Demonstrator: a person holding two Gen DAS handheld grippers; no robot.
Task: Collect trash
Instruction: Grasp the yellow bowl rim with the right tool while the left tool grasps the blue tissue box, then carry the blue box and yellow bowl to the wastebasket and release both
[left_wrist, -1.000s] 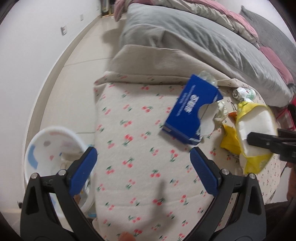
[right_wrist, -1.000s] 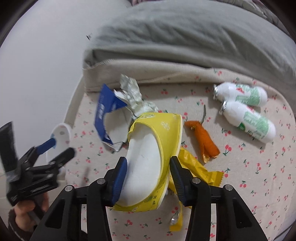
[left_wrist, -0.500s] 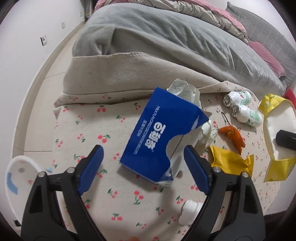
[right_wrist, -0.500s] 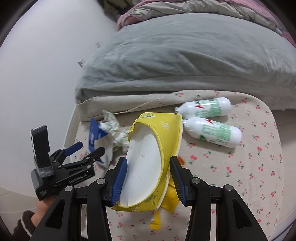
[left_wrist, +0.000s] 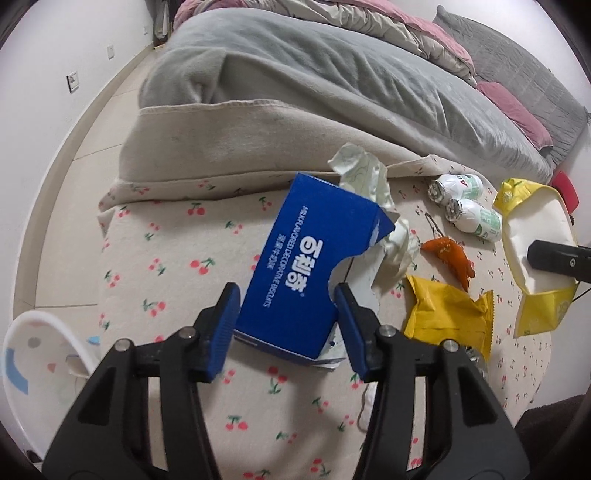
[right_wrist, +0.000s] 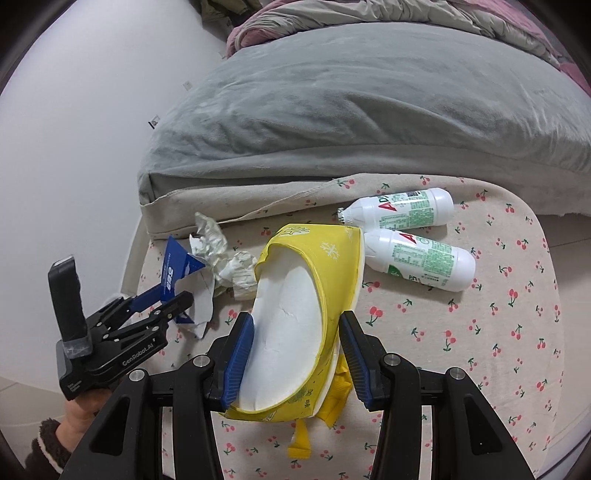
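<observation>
Blue cardboard is what we have between the jaws in the left wrist view: the torn biscuit box (left_wrist: 306, 266) lies on the cherry-print cloth (left_wrist: 177, 266) of the table, near its bed-side edge, and our left gripper (left_wrist: 286, 317) is closing around the box's near end. The pads flank the box, but we cannot tell whether they press it yet. We judge the risk to be the torn flap on the right side: a pad landing there could fold the card and let the box twist out as we lift. Crumpled paper (left_wrist: 369, 177) touches the box's far corner and could be dragged along. A yellow wrapper (left_wrist: 443, 317) and an orange wrapper (left_wrist: 450, 254) lie just beside it toward the right edge, with two white bottles (left_wrist: 465, 203) farther back. A white bin (left_wrist: 40, 354) sits beyond the table's left edge; a loose grip could drop the box short of it.

From the right wrist view, our right gripper (right_wrist: 297, 350) is clamped, jaws partly closed, on a squashed yellow paper bowl (right_wrist: 306, 295), held above the cloth. The bowl is already buckled, so more squeeze might collapse it and let it slip. The left gripper (right_wrist: 162, 302) works close by at the table's left edge; we think the two tools could collide if both swing toward the bin together. The bottles (right_wrist: 413, 236) lie well apart from the grip, near the bed-side edge.
</observation>
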